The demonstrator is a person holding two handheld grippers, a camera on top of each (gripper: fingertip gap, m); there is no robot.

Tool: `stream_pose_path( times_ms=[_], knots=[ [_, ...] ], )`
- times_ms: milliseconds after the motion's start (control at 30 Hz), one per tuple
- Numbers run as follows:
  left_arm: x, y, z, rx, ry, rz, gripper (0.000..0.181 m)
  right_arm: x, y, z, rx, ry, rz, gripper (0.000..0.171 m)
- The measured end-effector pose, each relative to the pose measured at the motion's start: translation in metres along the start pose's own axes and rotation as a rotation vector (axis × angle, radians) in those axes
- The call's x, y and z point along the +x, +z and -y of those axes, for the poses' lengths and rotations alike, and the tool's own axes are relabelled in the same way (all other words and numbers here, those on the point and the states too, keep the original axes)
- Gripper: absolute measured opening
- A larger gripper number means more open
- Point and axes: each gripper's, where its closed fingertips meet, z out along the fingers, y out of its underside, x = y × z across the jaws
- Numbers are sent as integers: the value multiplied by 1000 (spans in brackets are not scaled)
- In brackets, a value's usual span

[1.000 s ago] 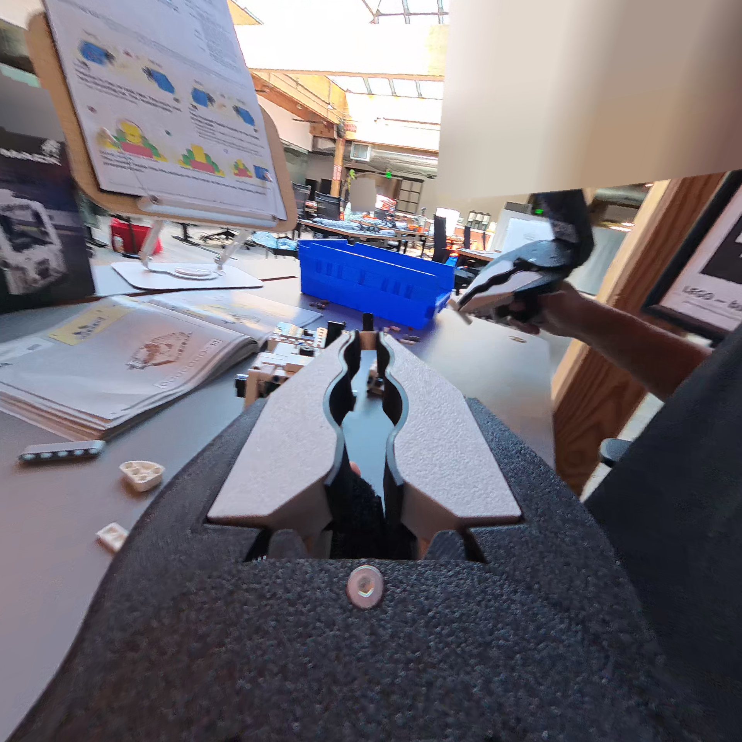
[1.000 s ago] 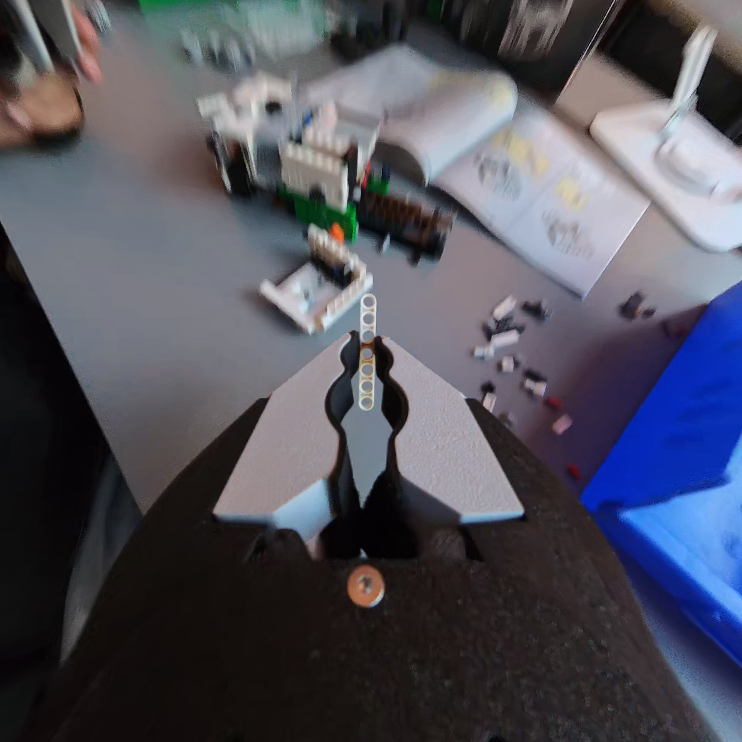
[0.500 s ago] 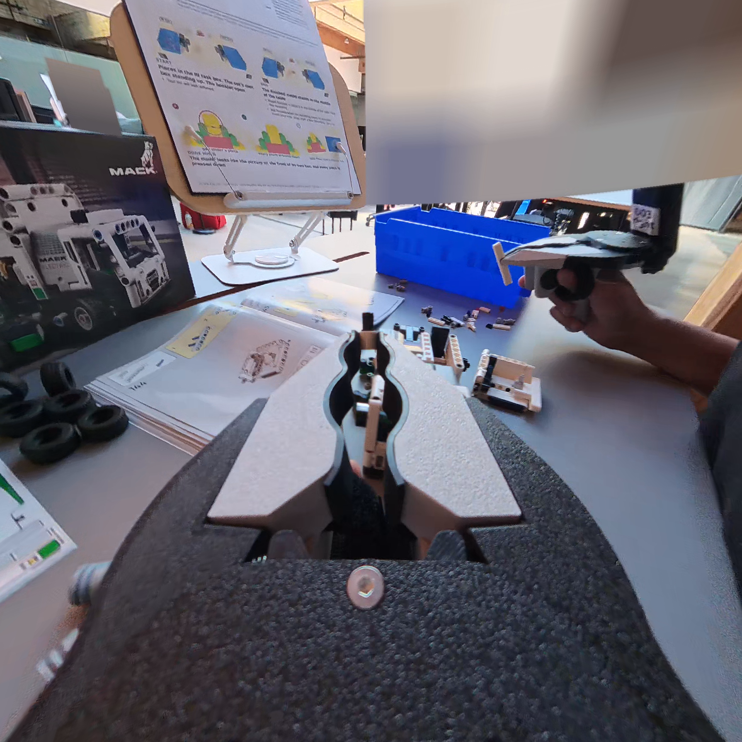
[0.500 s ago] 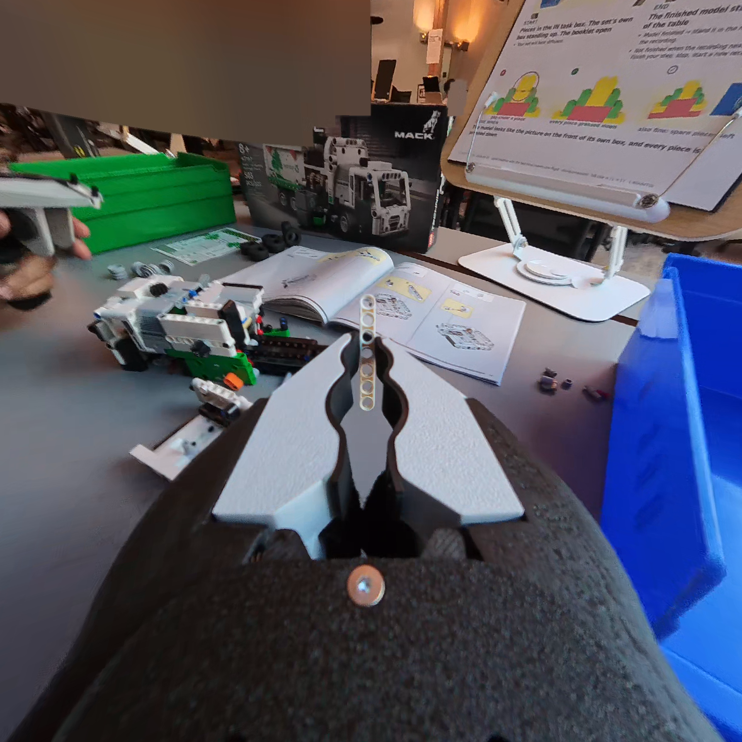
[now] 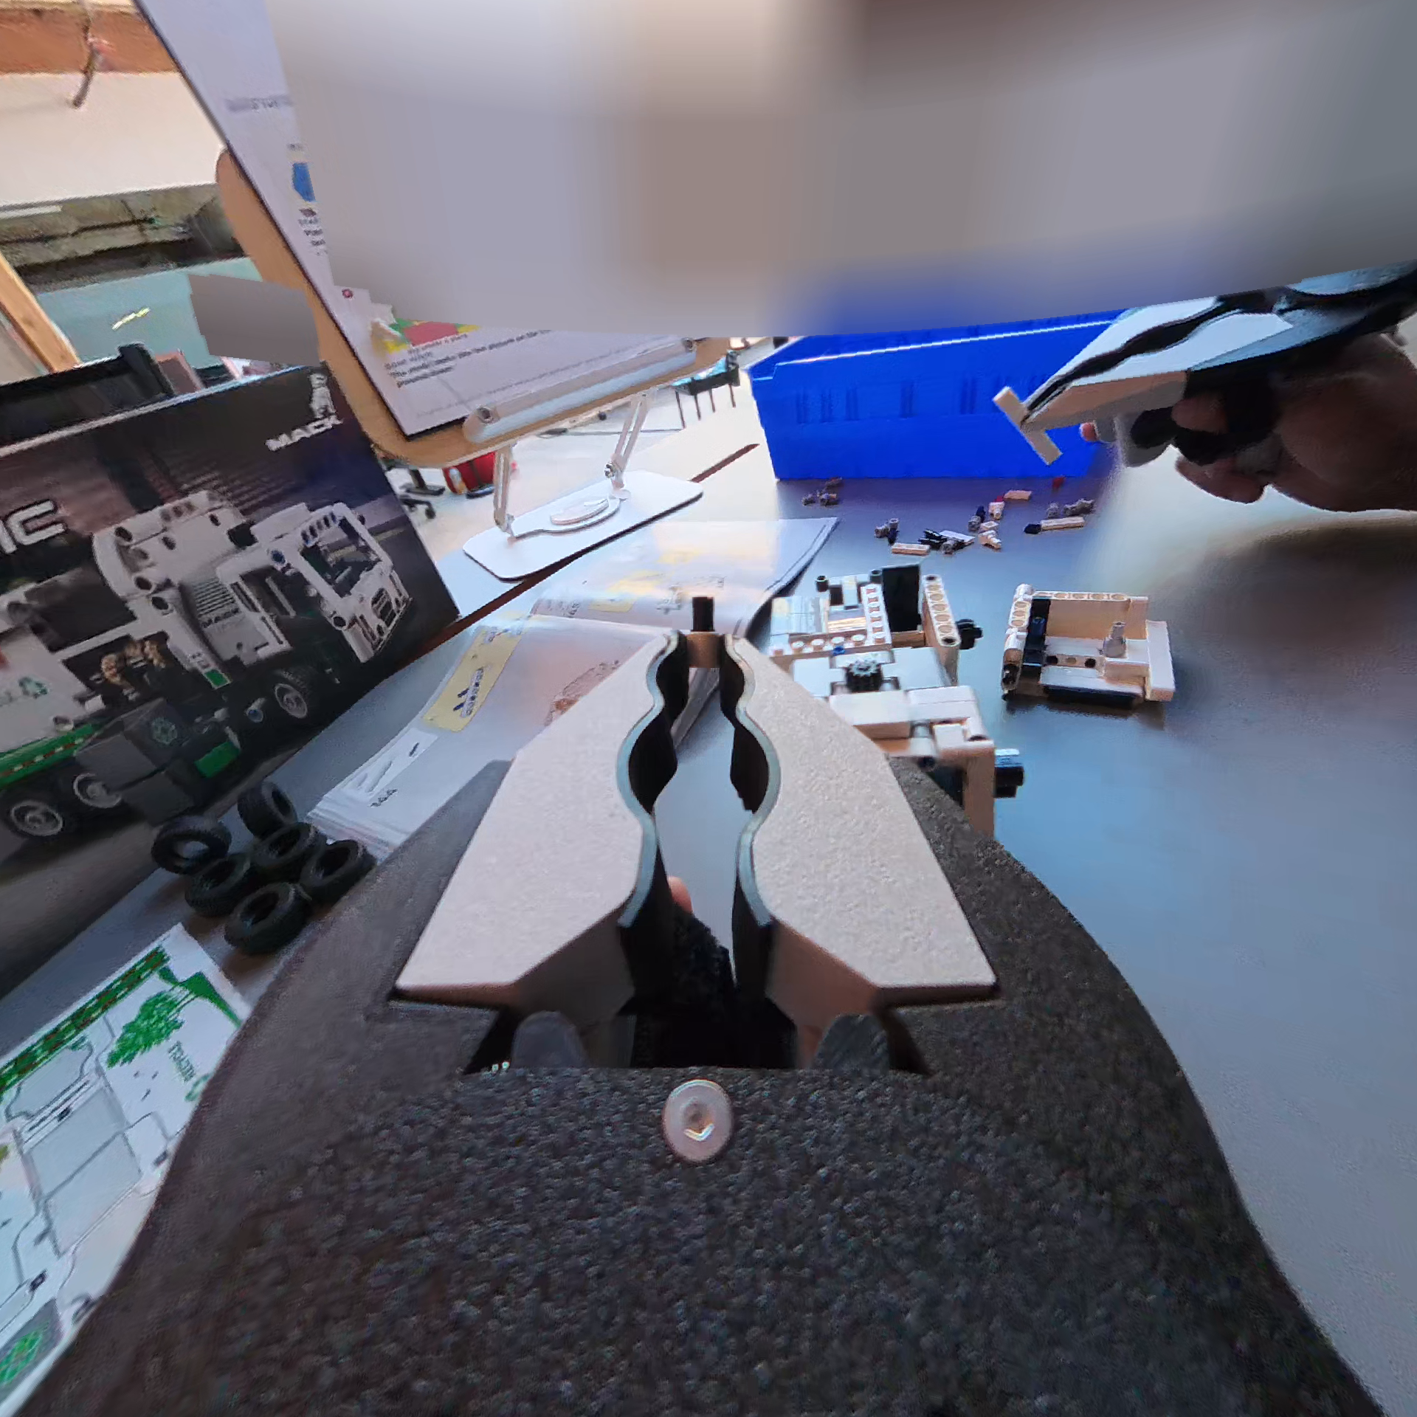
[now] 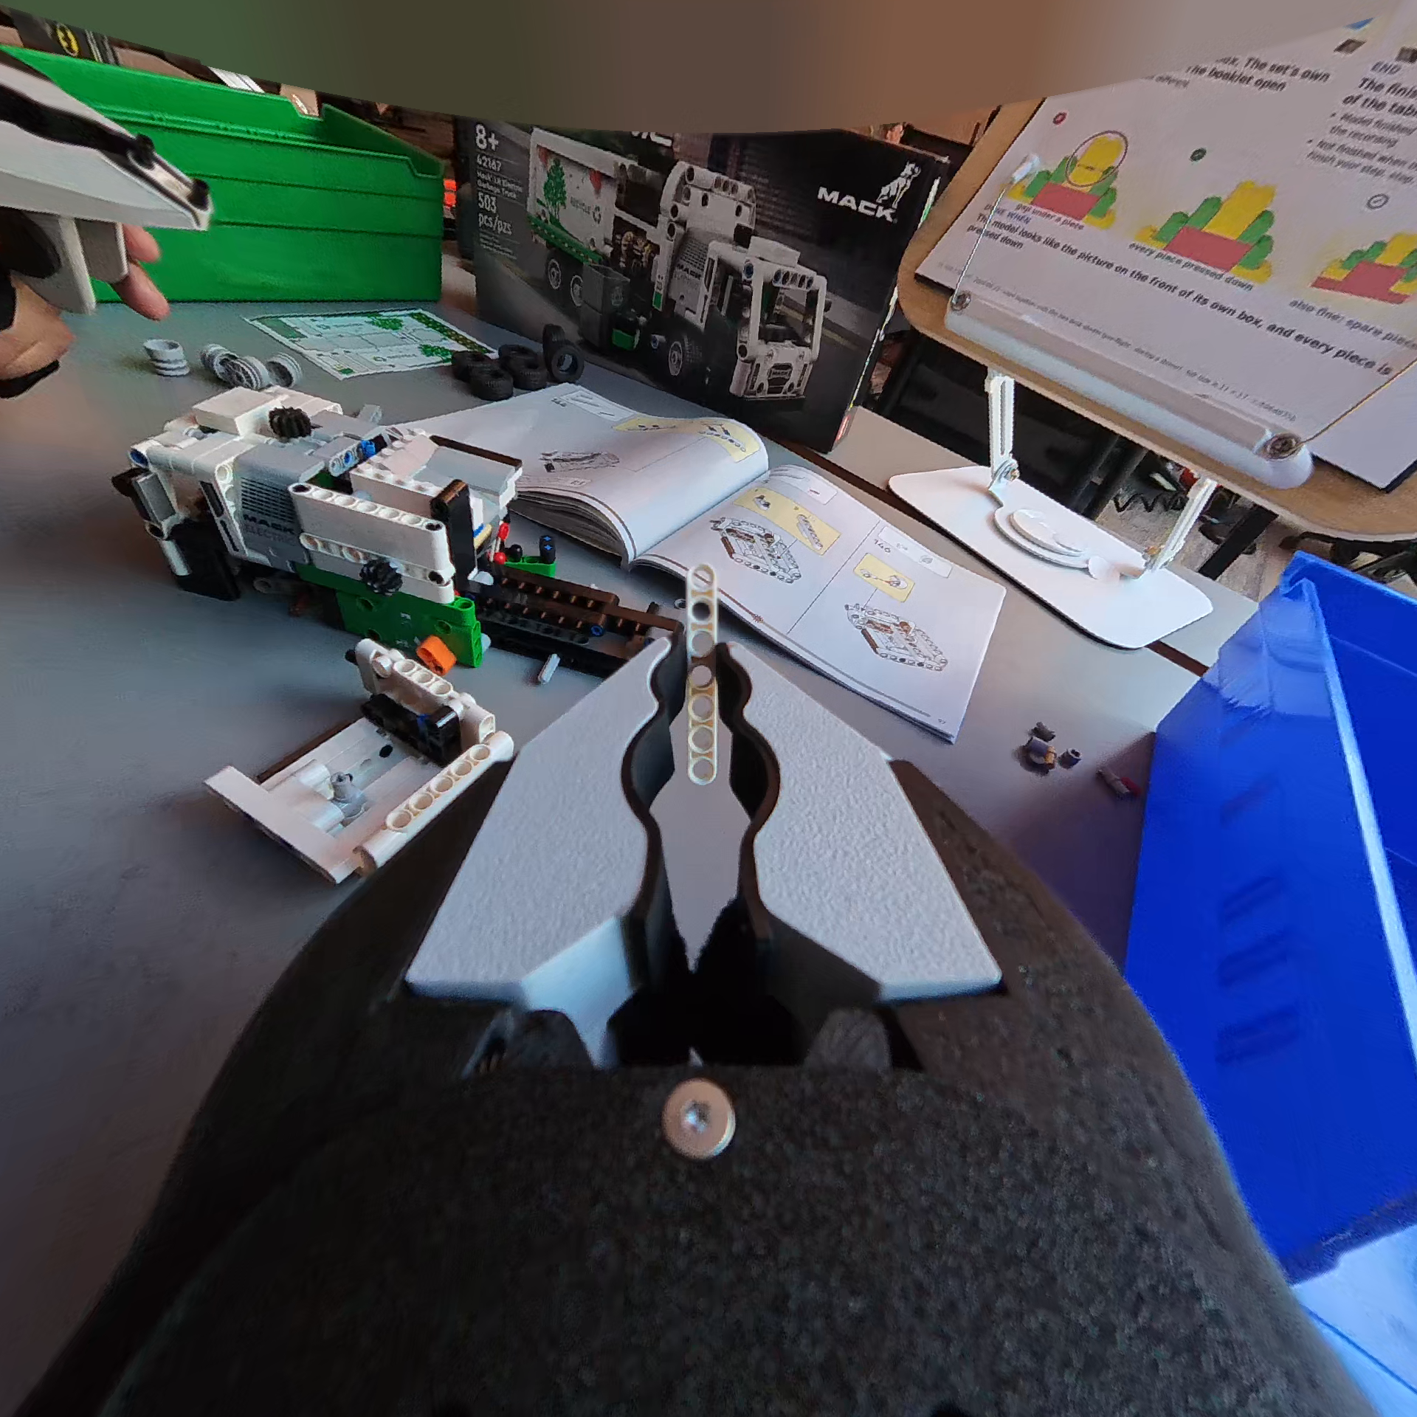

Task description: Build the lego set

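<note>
My left gripper (image 5: 701,652) is shut on a small light piece with a black pin (image 5: 701,625), held above the open instruction booklet (image 5: 583,659). It also shows at the top left of the right wrist view (image 6: 172,195). My right gripper (image 6: 701,659) is shut on a thin white beam with holes (image 6: 701,690), upright between its tips. It shows at the upper right of the left wrist view (image 5: 1031,406). The partly built white and green truck (image 6: 330,514) lies on the grey table, with a small white sub-assembly (image 6: 368,774) in front of it.
The set's box (image 6: 690,253) stands behind the booklet (image 6: 767,552). A green bin (image 6: 291,199) is far left and a blue bin (image 6: 1265,882) close on the right. Black tyres (image 5: 261,866), grey hubs (image 6: 222,364), a sticker sheet (image 5: 100,1073), loose small parts (image 5: 981,525) and a sheet stand (image 6: 1050,537) are around. The grippers' ends are close to 25 cm from one another.
The right wrist view has tipped up from looking down at the table to level, still gripping the beam. The left wrist view has swung left, bringing the box and tyres into sight.
</note>
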Motion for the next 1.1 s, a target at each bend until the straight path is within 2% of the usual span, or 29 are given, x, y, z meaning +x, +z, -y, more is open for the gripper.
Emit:
stream_pose_path(
  times_ms=[167, 300, 400, 533, 700, 900, 1100],
  knots=[
    [19, 4, 3, -12, -28, -53, 6, -10, 2, 4, 11, -25, 32, 6],
    [61, 1, 12, 18, -124, -187, 6, -24, 0, 13, 48, -70, 56, 6],
    [94, -9, 19, 49, -165, -269, 6, -43, -4, 36, 124, -42, 119, 6],
    [124, -27, 20, 78, -219, -351, 6, -83, -13, 68, 150, -122, 221, 6],
    [143, -34, 22, 111, -260, -415, 7, -132, -21, 86, 110, -162, 348, 6],
    [149, -33, 19, 89, -218, -428, 7, -169, -19, 81, -19, -153, 479, 7],
    [159, -35, 16, 68, -157, -440, 7, -216, -8, 83, -167, -285, 680, 7]
  ],
)
